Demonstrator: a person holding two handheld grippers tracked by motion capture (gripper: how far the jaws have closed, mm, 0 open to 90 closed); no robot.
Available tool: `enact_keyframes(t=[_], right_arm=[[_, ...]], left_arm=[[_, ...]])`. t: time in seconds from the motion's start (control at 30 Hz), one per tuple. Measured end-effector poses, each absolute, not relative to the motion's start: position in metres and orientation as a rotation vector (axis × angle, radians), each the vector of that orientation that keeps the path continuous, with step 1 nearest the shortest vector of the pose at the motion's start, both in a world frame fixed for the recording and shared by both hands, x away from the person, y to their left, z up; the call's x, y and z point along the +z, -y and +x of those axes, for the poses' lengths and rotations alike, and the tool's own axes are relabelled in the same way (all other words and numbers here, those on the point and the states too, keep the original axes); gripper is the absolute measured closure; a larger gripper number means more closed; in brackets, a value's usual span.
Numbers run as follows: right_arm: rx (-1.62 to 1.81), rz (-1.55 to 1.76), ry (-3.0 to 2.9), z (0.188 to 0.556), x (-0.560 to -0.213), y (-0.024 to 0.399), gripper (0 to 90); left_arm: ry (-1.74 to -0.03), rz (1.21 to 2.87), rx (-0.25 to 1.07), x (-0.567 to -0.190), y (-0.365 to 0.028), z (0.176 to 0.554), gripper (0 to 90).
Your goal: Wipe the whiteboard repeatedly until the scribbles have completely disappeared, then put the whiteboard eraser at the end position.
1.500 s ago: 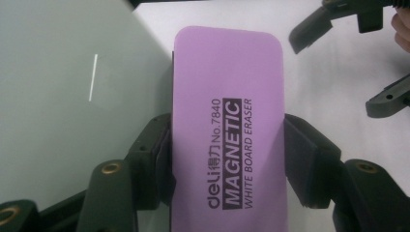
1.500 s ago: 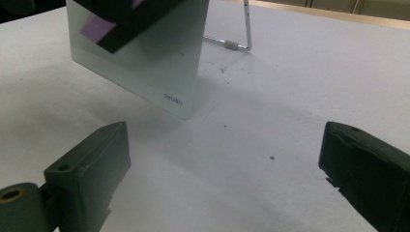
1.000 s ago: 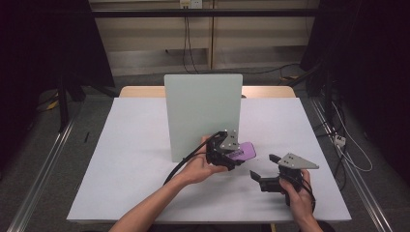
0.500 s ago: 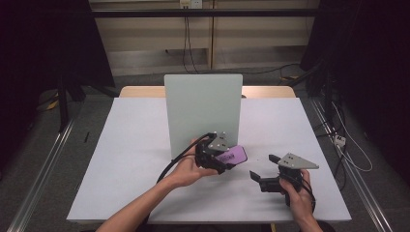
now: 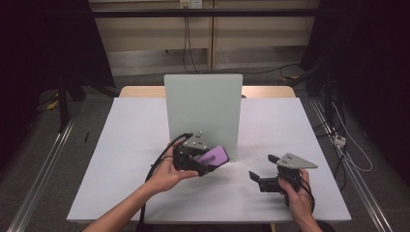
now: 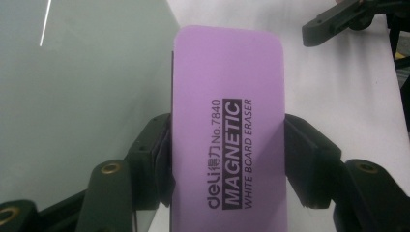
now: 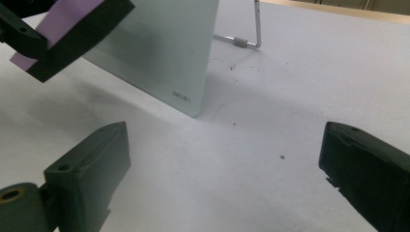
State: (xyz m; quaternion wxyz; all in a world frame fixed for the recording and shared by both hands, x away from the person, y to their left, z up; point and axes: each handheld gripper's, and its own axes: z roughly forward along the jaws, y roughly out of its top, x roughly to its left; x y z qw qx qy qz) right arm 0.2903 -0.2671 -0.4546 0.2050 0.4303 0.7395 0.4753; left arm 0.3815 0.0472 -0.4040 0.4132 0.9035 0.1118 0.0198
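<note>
The left gripper [image 6: 227,159] had its black jaws clenched on the long sides of a flat purple magnetic whiteboard eraser with a dark felt underside [image 6: 227,130], gripping it near the middle so that its rounded far end stuck out ahead. In the high view that eraser [image 5: 212,156] was held off the white table [image 5: 121,159], just in front of the lower part of the upright pale grey-green whiteboard panel [image 5: 203,111] and tilted towards it; whether it touched the panel could not be told.

The right gripper [image 5: 263,171] rested on the table to the right of the panel, well apart from it, its jaws spread wide with nothing between them [image 7: 222,164].

The panel's face looked bare of any writing, apart from a thin pale streak near its top that may have been only a reflection. By that showing, the pick-up was done and the eraser had been brought to the board; any wiping, and setting the eraser back down, seemed to remain.
</note>
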Motion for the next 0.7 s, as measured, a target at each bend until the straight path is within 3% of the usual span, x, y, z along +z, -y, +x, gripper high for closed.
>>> enact_keyframes(t=[0.7], right_arm=[[1.319,1.209,-2.066,0.294,-0.456,0.265,4.2]], left_arm=[[-0.334,2.329,-0.004,-0.409,-0.065,0.372,40.4]])
